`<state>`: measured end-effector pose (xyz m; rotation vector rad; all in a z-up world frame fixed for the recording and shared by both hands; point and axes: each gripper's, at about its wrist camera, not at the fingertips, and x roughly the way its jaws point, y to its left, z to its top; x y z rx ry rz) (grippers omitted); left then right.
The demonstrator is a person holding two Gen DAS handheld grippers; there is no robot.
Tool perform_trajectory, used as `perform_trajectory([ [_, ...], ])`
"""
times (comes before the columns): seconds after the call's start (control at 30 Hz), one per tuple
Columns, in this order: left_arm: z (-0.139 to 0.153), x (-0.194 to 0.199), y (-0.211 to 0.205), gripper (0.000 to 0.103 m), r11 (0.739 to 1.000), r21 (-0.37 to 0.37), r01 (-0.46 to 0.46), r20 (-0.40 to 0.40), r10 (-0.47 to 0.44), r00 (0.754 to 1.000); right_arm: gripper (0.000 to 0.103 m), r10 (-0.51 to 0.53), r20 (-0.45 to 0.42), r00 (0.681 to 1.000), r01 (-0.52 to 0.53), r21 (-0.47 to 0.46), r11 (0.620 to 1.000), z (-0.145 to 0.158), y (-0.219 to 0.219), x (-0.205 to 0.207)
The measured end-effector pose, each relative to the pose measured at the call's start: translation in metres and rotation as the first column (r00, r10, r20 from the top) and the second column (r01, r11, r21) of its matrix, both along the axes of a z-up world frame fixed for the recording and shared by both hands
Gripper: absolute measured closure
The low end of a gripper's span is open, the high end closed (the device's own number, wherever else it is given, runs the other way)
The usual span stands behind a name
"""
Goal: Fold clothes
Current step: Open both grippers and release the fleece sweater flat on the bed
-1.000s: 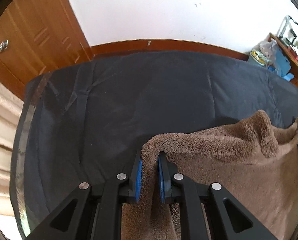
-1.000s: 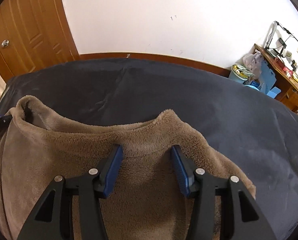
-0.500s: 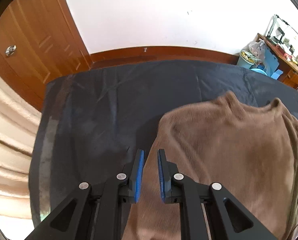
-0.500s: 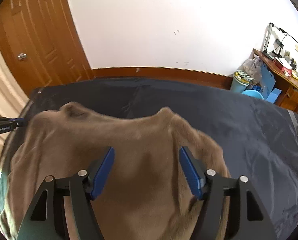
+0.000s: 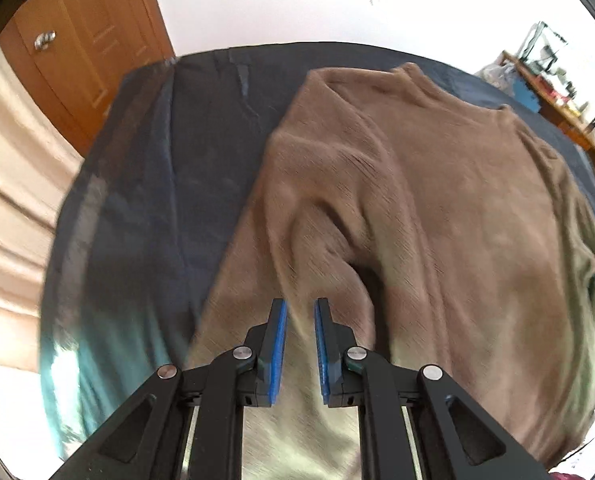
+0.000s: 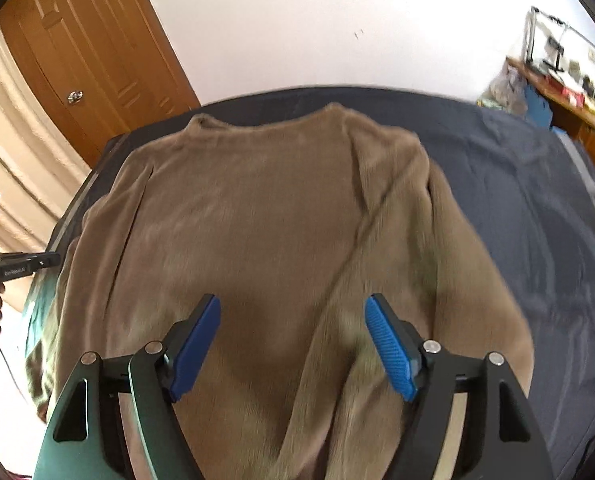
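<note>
This is a bedroom in a home. A bed with a dark blue sheet fills the middle of both views, and a brown sweater lies spread on it. At the upper left of the frame stands a panelled wooden door with a round metal knob, and cream curtains hang along the left edge. A plain white wall runs behind the bed. At the upper right, a wooden desk is crowded with household clutter, with plastic bags beside it.
</note>
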<state>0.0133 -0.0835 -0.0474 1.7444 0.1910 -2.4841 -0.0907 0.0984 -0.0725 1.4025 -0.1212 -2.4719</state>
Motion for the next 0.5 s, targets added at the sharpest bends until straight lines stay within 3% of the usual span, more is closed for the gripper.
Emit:
perform_trajectory([
  [0.17, -0.011, 0.006, 0.025, 0.088, 0.998, 0.024, 0.05, -0.034, -0.049, 0.998, 0.023, 0.016, 0.004, 1.0, -0.016, 0.031, 0.999, -0.002, 0.003, 0.036],
  [0.27, -0.022, 0.004, 0.025, 0.088, 0.999, 0.026, 0.018, -0.01, -0.018, 1.0, 0.023, 0.017, 0.015, 1.0, -0.018, 0.043, 0.999, -0.005, 0.009, 0.049],
  [0.37, -0.017, 0.007, 0.023, 0.088, 0.995, 0.099, 0.014, -0.046, -0.01, 0.999, 0.023, 0.008, 0.028, 1.0, -0.009, 0.052, 0.999, -0.009, 0.014, 0.059],
  [0.5, -0.016, 0.012, 0.026, 0.088, 0.993, 0.113, 0.042, -0.056, -0.036, 0.998, 0.022, -0.015, 0.034, 0.999, 0.013, 0.045, 0.999, -0.012, 0.021, 0.068],
])
